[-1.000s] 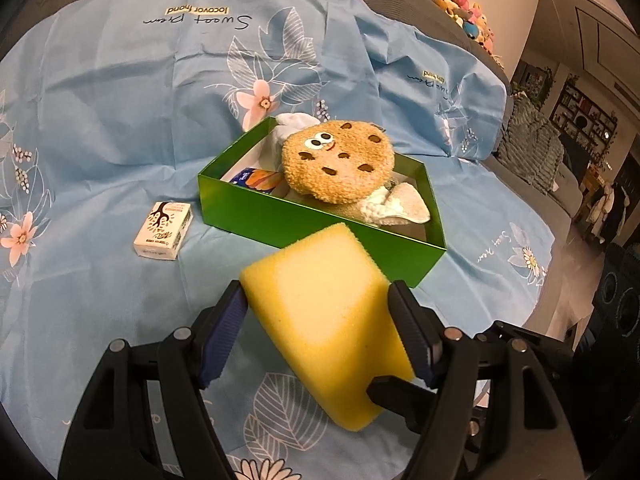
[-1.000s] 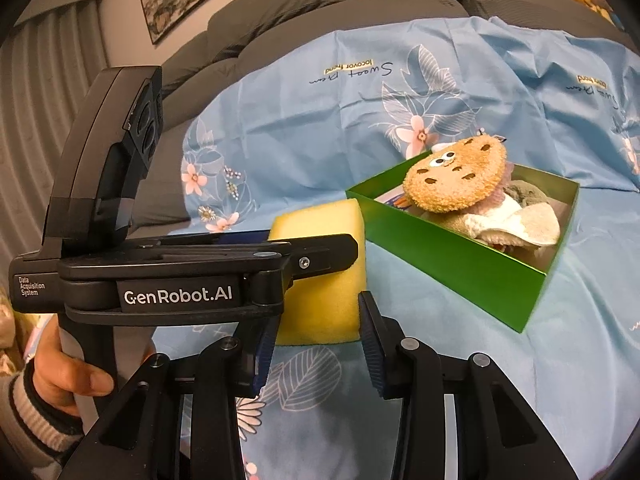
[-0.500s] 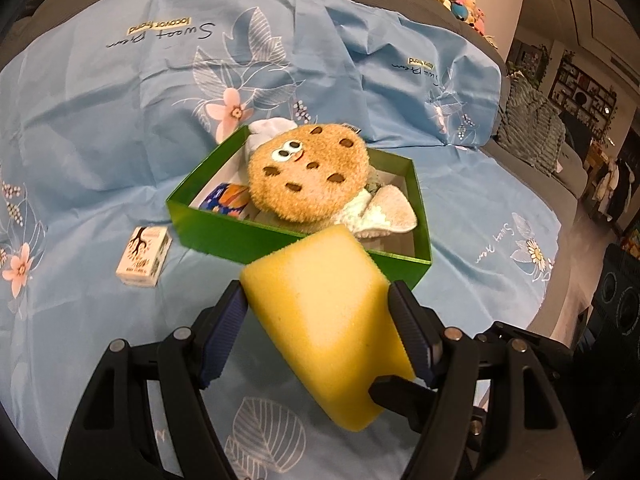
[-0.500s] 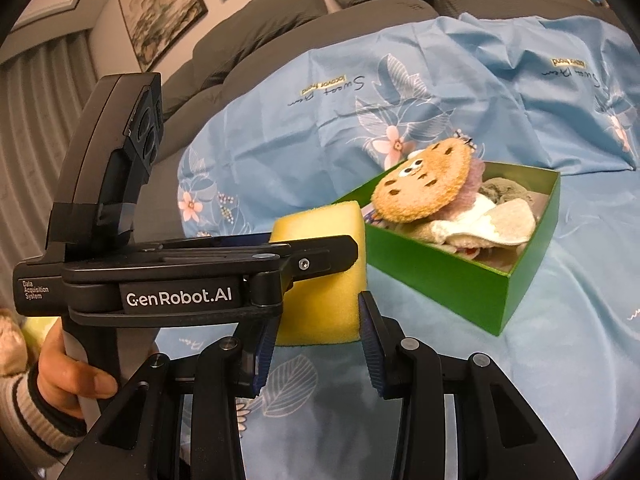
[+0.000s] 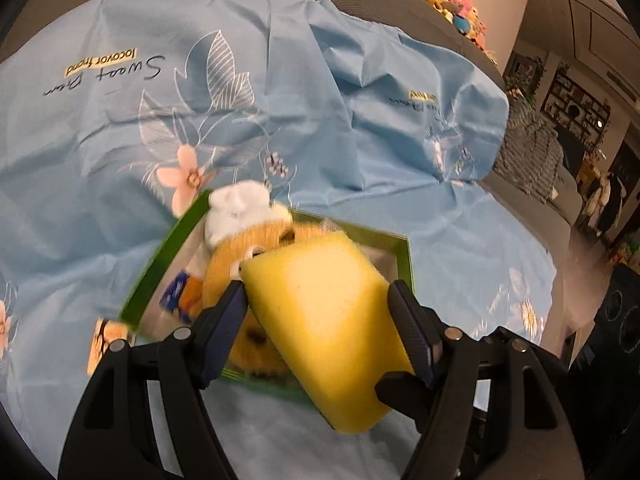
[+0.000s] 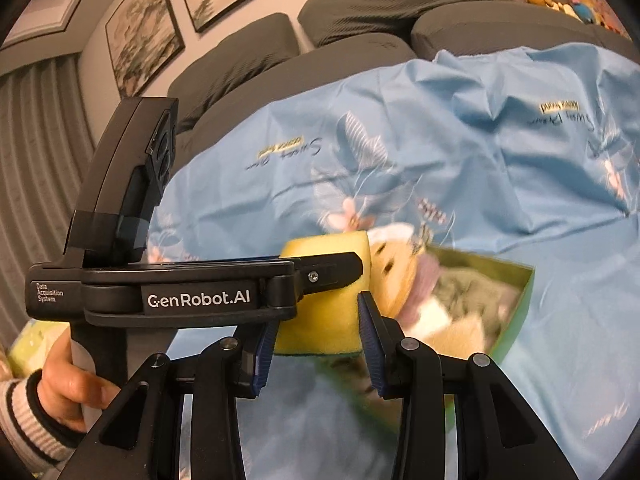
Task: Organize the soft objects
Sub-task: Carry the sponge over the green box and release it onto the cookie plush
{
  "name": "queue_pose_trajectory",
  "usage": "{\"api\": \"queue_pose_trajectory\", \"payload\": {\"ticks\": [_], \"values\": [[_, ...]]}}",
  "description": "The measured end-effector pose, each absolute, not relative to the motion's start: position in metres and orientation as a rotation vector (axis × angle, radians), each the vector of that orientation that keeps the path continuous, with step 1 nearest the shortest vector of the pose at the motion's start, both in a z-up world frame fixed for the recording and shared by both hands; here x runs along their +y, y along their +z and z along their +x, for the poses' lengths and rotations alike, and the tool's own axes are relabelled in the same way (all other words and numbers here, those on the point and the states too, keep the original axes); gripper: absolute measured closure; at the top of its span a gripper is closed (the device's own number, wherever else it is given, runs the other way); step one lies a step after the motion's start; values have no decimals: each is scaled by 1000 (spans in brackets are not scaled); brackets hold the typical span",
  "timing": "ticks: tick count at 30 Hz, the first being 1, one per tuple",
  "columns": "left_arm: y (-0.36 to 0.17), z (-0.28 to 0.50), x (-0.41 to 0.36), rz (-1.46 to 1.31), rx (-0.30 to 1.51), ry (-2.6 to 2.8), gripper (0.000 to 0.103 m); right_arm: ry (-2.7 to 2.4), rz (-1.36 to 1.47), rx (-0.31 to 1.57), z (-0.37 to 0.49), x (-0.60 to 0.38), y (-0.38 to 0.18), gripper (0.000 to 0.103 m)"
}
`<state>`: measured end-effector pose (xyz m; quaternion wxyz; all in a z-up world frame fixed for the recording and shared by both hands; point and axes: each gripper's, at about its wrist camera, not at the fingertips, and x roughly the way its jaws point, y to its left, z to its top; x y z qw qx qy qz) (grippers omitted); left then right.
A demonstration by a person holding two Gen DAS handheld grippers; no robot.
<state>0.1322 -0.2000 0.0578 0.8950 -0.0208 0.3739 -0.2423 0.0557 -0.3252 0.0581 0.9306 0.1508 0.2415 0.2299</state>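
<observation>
My left gripper (image 5: 318, 300) is shut on a yellow sponge (image 5: 320, 316) and holds it over the near edge of the green box (image 5: 160, 256). The box holds a round cookie plush (image 5: 236, 276) with a white hat and other soft things. In the right wrist view the left gripper (image 6: 336, 270) and the sponge (image 6: 328, 320) are straight ahead, beside the plush (image 6: 394, 276) in the green box (image 6: 516, 312). My right gripper (image 6: 316, 344) is open and empty, just behind the sponge.
A light blue printed sheet (image 5: 280, 92) covers the sofa. A small cream carton (image 5: 106, 344) lies left of the box. Grey cushions (image 6: 380, 4) and plush toys (image 5: 452, 0) line the back. The sofa edge drops off at the right (image 5: 560, 248).
My left gripper has carried the sponge forward to above the box's near edge. The box and plush now sit closer in both views. The right gripper has followed, still open.
</observation>
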Motion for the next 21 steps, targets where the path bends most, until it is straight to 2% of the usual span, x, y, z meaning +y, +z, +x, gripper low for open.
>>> {"api": "queue_pose_trajectory", "payload": {"ticks": [6, 11, 15, 21], "values": [[60, 177, -211, -69, 797, -513, 31, 450, 311, 494, 98, -338, 59, 62], [34, 207, -222, -88, 864, -505, 31, 411, 308, 564, 127, -345, 42, 62], [8, 218, -230, -74, 913, -488, 31, 386, 306, 635, 141, -347, 21, 62], [4, 220, -237, -24, 903, -475, 27, 381, 359, 668, 147, -356, 4, 62]]}}
